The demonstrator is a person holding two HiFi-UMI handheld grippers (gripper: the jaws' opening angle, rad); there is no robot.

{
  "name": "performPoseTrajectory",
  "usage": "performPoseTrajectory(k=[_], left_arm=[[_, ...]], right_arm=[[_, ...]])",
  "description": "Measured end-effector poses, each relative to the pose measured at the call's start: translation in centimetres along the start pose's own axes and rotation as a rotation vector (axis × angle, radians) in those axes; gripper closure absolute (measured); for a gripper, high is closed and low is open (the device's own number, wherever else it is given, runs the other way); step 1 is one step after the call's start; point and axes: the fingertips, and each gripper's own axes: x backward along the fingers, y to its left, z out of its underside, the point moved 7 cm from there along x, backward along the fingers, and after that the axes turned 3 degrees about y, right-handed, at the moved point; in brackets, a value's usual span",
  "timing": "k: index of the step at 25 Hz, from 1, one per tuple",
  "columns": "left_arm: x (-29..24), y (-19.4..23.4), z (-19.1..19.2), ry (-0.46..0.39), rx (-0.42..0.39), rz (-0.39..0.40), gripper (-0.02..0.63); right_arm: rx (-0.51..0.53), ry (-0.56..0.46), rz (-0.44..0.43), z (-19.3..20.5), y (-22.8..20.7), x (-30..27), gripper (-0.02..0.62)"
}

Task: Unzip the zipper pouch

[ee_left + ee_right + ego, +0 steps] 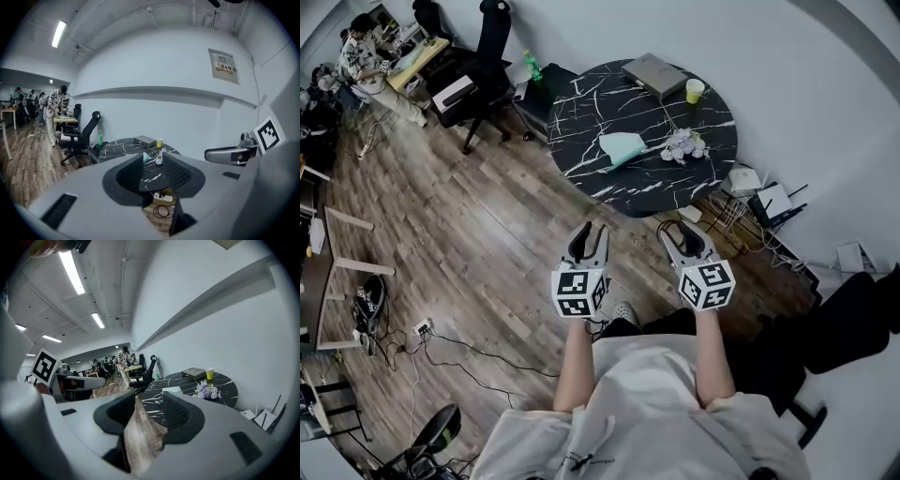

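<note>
A mint-green zipper pouch (623,147) lies flat near the middle of a round black marble table (591,103). It shows small in the left gripper view (146,158) and the right gripper view (171,390). Both grippers are held side by side over the wooden floor, well short of the table and pointing toward it. My left gripper (586,240) (153,164) is open, with nothing between its jaws. My right gripper (685,239) (149,401) is open too, and only floor and table show in its gap.
On the table are a grey flat box (654,75), a yellow cup (695,90) and purple flowers (684,145). A black office chair (483,66) and a green bottle (532,64) stand left of it. Cables and folded items (750,202) lie by the wall on the right.
</note>
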Motion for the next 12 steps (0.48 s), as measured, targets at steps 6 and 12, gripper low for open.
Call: performPoseTrajectory(k=[6,12], left_arm=[[-0.6,2.9,0.4,-0.002,0.032,0.01,0.472],[-1.2,4.6,0.0,-0.016,0.052,-0.018,0.472]], right_arm=[[0.032,0.028,0.02,0.0,1.1,-1.9,0.425],[0.046,0.036,0.017,-1.2,0.5,-4.1,0.437]])
